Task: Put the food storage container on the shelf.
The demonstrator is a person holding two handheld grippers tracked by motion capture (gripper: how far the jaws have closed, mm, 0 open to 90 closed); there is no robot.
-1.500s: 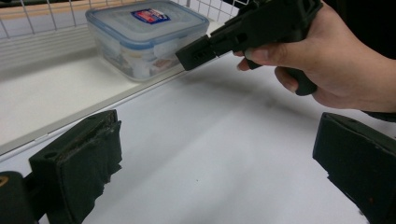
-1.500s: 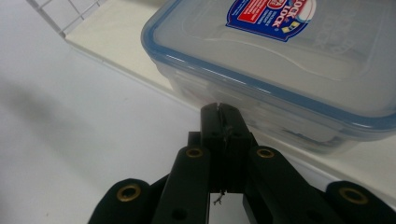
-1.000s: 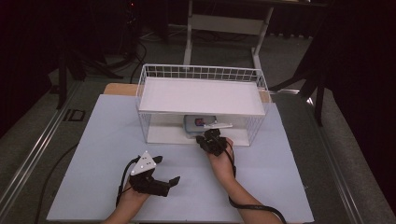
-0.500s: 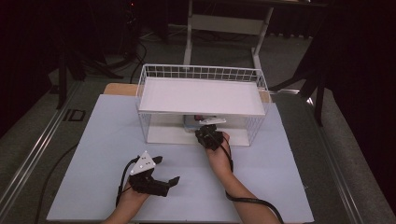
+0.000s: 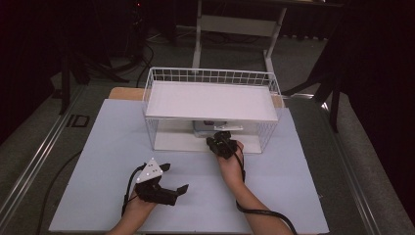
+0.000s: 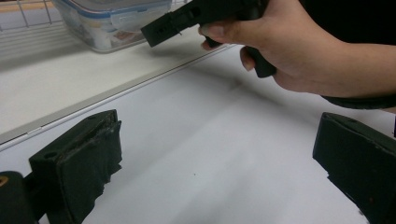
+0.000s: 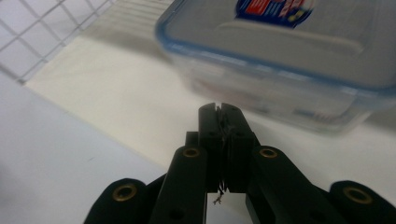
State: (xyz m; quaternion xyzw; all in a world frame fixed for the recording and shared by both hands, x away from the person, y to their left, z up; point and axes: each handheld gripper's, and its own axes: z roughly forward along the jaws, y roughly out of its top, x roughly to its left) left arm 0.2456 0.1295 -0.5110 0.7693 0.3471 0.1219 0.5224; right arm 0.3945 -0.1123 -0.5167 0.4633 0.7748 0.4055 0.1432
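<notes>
My right gripper (image 7: 219,108) had its jaws pressed together with nothing between them, the tips meeting in the lower middle of the right gripper view and aimed at the box (image 7: 299,60) just beyond. In the high view that gripper (image 5: 222,142) sat at the centre of the frame, at the open front of the wire rack (image 5: 161,76), with my hand behind it.

The box was a clear plastic container, rectangular with rounded corners. Its lid was see-through with a blue rim running round the edge, and a label in red, blue and yellow sat on top, cut off by the upper edge of the right gripper view. Through the wall I could make out blurred contents, too soft to tell apart. It stood flat on the rack's white floor, under the white shelf (image 5: 210,100), near the front edge. In the high view I saw it (image 5: 210,126) as a grey patch just above the gripper. In the left gripper view it (image 6: 112,23) lay at the upper left.

My left gripper (image 5: 169,183) rested at the lower left of the high view on the pale board (image 5: 107,147), jaws spread wide and empty, well apart from the rack. Its two pads (image 6: 84,158) stood at either side of its own view.
</notes>
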